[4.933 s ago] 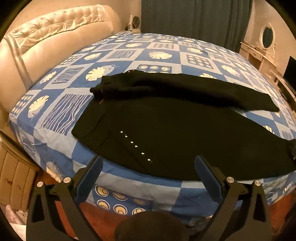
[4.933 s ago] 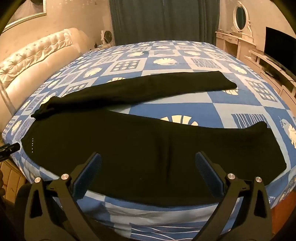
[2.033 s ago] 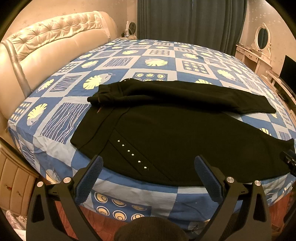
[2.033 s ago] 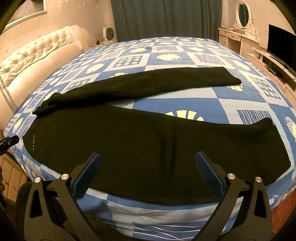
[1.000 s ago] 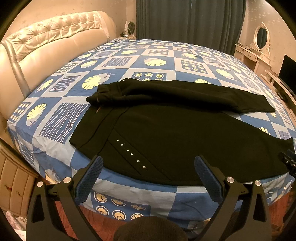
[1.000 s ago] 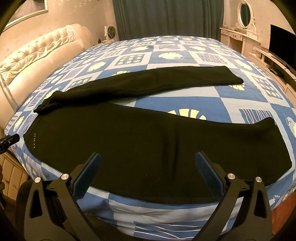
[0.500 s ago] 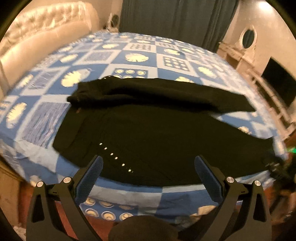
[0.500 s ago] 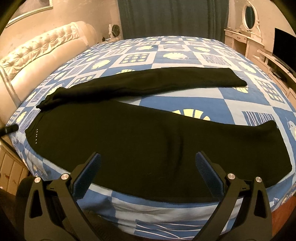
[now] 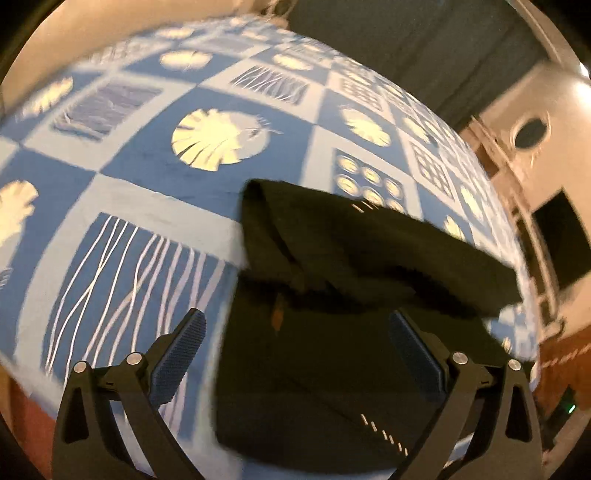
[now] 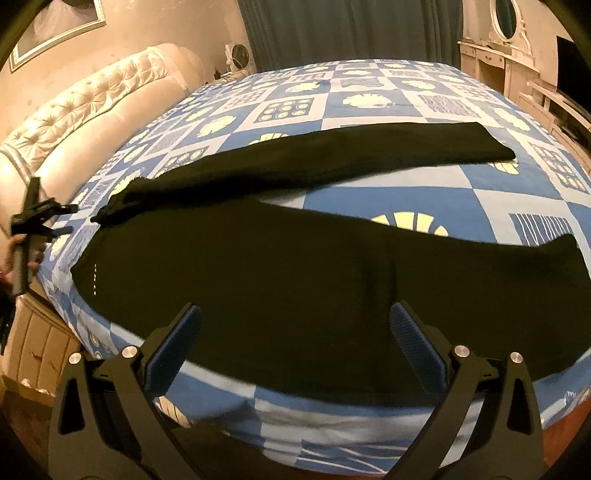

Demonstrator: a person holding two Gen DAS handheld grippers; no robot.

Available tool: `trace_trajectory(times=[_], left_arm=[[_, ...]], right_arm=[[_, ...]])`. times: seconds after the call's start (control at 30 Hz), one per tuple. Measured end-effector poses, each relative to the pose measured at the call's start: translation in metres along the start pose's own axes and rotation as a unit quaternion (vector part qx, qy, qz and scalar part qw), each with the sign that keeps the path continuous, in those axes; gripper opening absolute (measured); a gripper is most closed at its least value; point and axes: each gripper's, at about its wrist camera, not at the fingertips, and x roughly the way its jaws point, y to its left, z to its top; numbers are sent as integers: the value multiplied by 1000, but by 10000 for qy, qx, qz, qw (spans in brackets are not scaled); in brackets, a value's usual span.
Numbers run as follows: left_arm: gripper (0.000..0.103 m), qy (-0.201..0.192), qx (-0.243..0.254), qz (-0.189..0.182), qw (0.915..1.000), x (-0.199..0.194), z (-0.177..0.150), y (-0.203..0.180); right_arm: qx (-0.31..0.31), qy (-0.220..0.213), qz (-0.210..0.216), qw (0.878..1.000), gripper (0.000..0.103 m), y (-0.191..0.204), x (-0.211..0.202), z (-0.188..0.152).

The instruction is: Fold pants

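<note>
A pair of black fabric pants [image 10: 295, 266] is lying spread out on a round bed covered with a blue-and-white checked sheet printed with pale yellow leaf and shell shapes [image 10: 369, 99]. The near leg is stretching across the front edge of the bed toward the right, and the far leg [image 10: 332, 158] is angling away from it toward the right, with a wedge of sheet showing between the two. The waist end is sitting at the left side of the bed, where a short row of small pale studs [image 10: 95, 278] is showing on the fabric.

The right gripper [image 10: 293, 341] is hovering released above the near leg, its blue-padded fingers [image 10: 173, 343] spread wide apart and gripping nothing.

The left gripper [image 9: 295, 360] is hovering over the waist end of the pants [image 9: 332, 350], also released, its fingers [image 9: 177, 360] wide apart and empty; this view is blurred. The folded-over waist corner [image 9: 266, 214] is lying ahead of it, and a row of studs [image 9: 384, 432] is showing near the lower right finger. In the right wrist view the left gripper [image 10: 33, 221] is appearing at the far left edge, beside the bed

A cream tufted padded headboard [image 10: 92, 96] is curving around the left side, dark teal curtains [image 10: 351, 29] are hanging behind the bed, and a white dresser with an oval mirror [image 10: 504, 22] is standing at the right
</note>
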Motion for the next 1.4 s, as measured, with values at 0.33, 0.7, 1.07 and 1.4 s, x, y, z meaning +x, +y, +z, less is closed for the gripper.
trace_trajectory(times=[0.33, 0.7, 1.07, 1.4], left_arm=[[99, 498, -101, -589, 9970, 77, 66, 41], [97, 591, 38, -1029, 9929, 99, 86, 22], [36, 947, -268, -1131, 9887, 111, 87, 28], [36, 883, -135, -1080, 9901, 113, 85, 26]], right_arm=[[411, -156, 83, 9990, 101, -11, 20, 43], [440, -7, 320, 9985, 101, -7, 53, 62], [-971, 101, 721, 9926, 101, 2, 100, 153], [-3327, 1251, -18, 9347, 96, 27, 247, 252]])
